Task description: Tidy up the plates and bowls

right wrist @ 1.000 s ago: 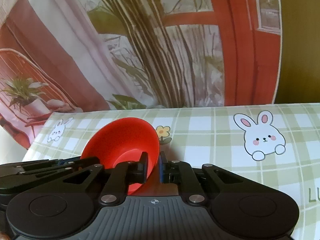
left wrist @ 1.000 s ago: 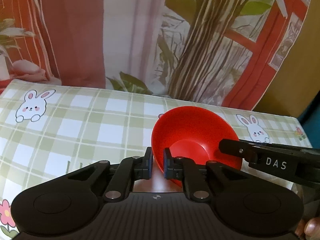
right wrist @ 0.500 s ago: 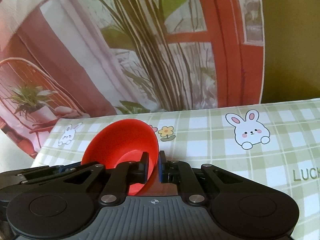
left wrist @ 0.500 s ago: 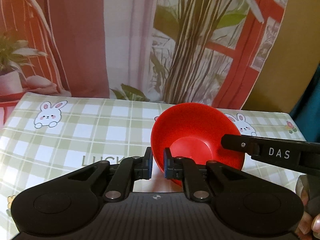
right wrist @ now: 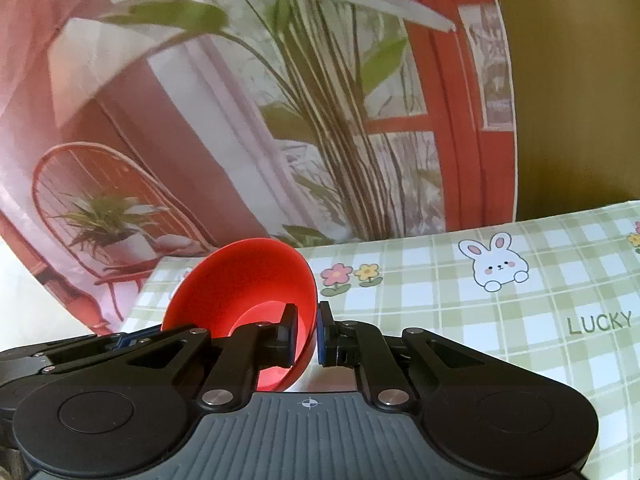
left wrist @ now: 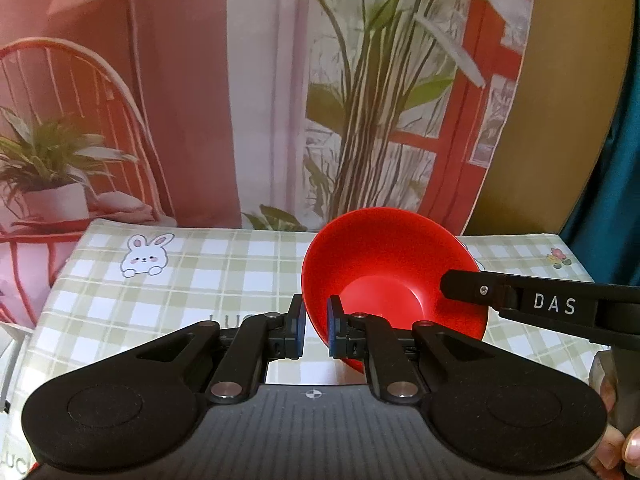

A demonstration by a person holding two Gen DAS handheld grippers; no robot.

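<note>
A red plastic bowl (left wrist: 384, 268) is held in the air above the checked tablecloth (left wrist: 168, 292), gripped on two sides. My left gripper (left wrist: 314, 330) is shut on the bowl's left rim. My right gripper (right wrist: 307, 334) is shut on the bowl's right rim; the bowl also shows in the right wrist view (right wrist: 244, 284). The right gripper's black arm marked DAS enters the left wrist view from the right (left wrist: 552, 308). The bowl is tilted, its opening facing up and toward the cameras. No plates or other bowls are in view.
The table carries a green and white checked cloth with rabbit and flower prints (right wrist: 496, 264). Behind it hangs a printed backdrop with a plant, red window frame and red chair (left wrist: 360, 100). A teal curtain (left wrist: 616, 160) is at far right.
Both grippers have risen with the bowl between them; the table has dropped lower in both views and more of the backdrop shows. The grip on the bowl is unchanged.
</note>
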